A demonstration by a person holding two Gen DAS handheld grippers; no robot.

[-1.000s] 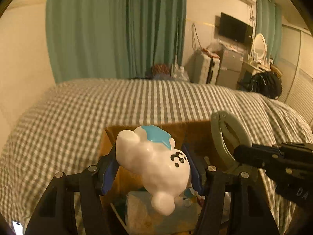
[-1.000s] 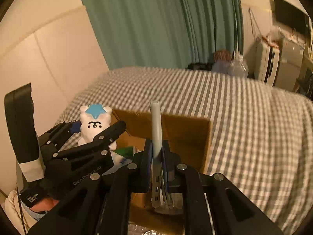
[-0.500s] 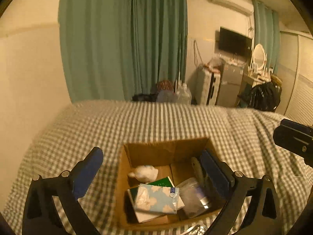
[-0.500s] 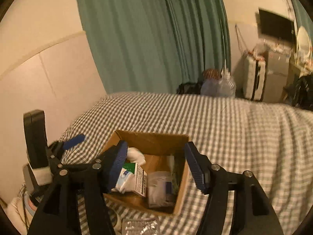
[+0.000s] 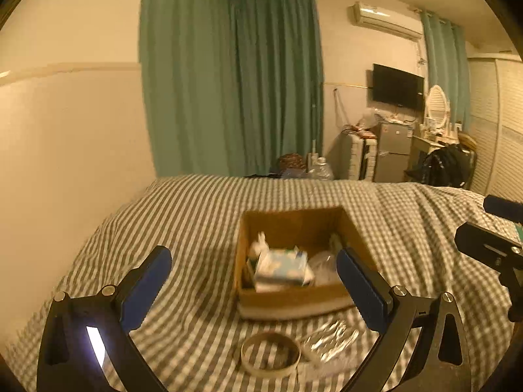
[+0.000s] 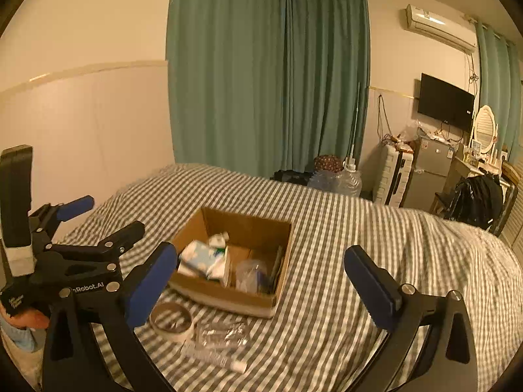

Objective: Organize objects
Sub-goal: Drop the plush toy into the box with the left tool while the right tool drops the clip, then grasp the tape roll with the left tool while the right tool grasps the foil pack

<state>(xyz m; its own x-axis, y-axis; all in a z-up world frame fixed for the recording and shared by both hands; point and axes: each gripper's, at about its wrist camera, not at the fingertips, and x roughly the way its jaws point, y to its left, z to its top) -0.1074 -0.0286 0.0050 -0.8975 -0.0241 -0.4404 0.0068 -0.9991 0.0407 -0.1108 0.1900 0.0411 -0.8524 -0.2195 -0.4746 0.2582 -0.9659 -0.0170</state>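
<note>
A brown cardboard box (image 5: 294, 297) (image 6: 225, 297) sits on the checked bed. It holds a blue-and-white tissue pack (image 5: 281, 266) (image 6: 201, 258), a white bear toy (image 5: 260, 245) (image 6: 219, 238), a clear plastic bag (image 5: 322, 261) (image 6: 251, 272) and a mirror edge (image 6: 278, 261). In front of it lie a tape ring (image 5: 269, 354) (image 6: 171, 321) and a crinkled clear packet (image 5: 328, 341) (image 6: 222, 333). My left gripper (image 5: 253, 285) (image 6: 106, 227) is open and empty, above and before the box. My right gripper (image 6: 261, 279) is open and empty, pulled back too.
The grey-checked bedspread (image 5: 196, 215) (image 6: 359, 238) spreads around the box. A wall runs along the left. Green curtains (image 5: 228, 98), a suitcase (image 6: 392, 176), small fridge (image 6: 431, 173) and TV (image 6: 446, 103) stand beyond the bed. A small white tube (image 6: 233, 364) lies near the packet.
Both grippers opened and let go: the bear toy and the mirror now lie in the box. Both grippers have since drawn back and up from the box.
</note>
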